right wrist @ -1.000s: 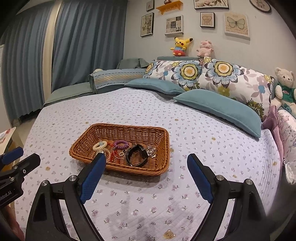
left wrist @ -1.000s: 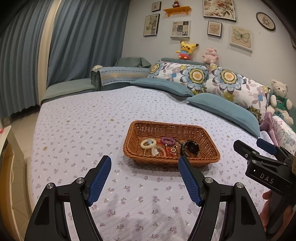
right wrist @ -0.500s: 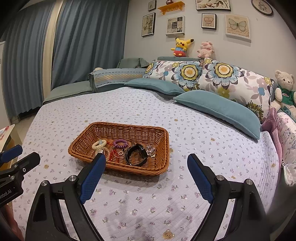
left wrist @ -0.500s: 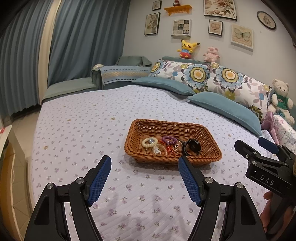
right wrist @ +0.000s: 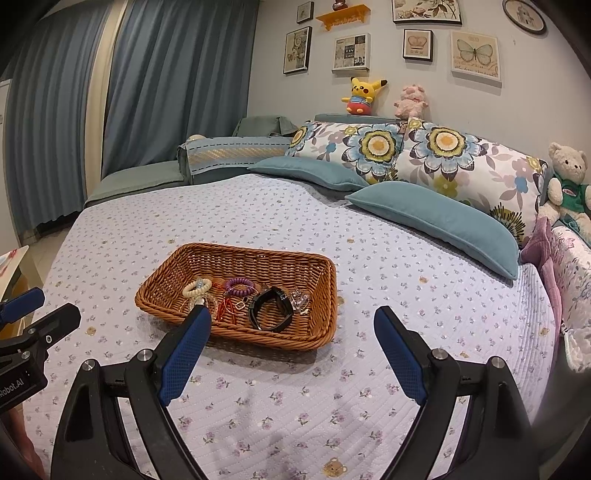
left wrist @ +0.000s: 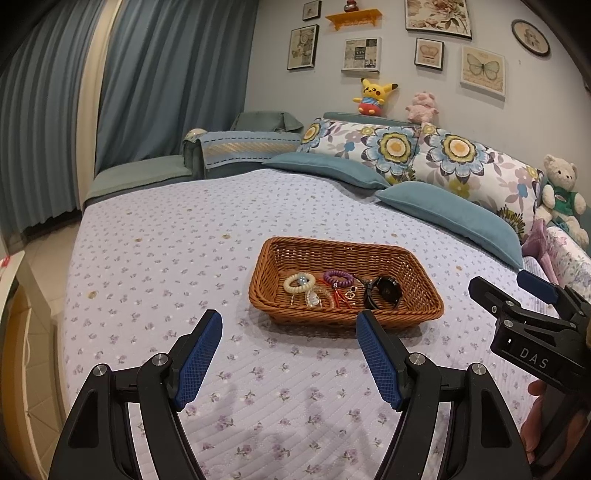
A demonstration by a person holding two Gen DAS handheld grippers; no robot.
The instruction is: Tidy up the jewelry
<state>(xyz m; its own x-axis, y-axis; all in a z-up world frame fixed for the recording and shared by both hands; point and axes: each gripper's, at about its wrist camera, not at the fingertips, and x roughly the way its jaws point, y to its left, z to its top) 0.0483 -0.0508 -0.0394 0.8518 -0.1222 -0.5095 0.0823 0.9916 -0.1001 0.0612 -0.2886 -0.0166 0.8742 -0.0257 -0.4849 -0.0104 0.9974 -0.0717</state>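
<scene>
The left gripper (left wrist: 289,326) hangs above the bed (left wrist: 155,258) with its blue pads spread wide and nothing between them; the right gripper (right wrist: 291,325) is likewise spread and empty. Both hover over a quilted lilac bedspread printed with small flowers. Just ahead of the left gripper, and ahead and to the left of the right one, sits one brown wicker basket (left wrist: 332,251) on the bedspread. Inside it, toward the near wall, lie the jewelry pieces: one cream coil band (left wrist: 298,283), one purple coil band (left wrist: 338,276), one black watch (left wrist: 382,291), some clear beads (left wrist: 314,297) and thin red cords (left wrist: 338,297); the smaller bits are too tangled to count. Farther beyond the basket, two teal pillows (left wrist: 447,218) lie in front of two flowered cushions (left wrist: 399,147). One teddy bear (left wrist: 563,192) sits far right. On the headboard ledge stand one yellow plush (left wrist: 373,94) and one pink plush (left wrist: 421,107). Blue curtains (left wrist: 166,74) hang far left, and seven framed pictures (left wrist: 482,68) plus one orange shelf (left wrist: 352,17) show on the wall in the left wrist view
</scene>
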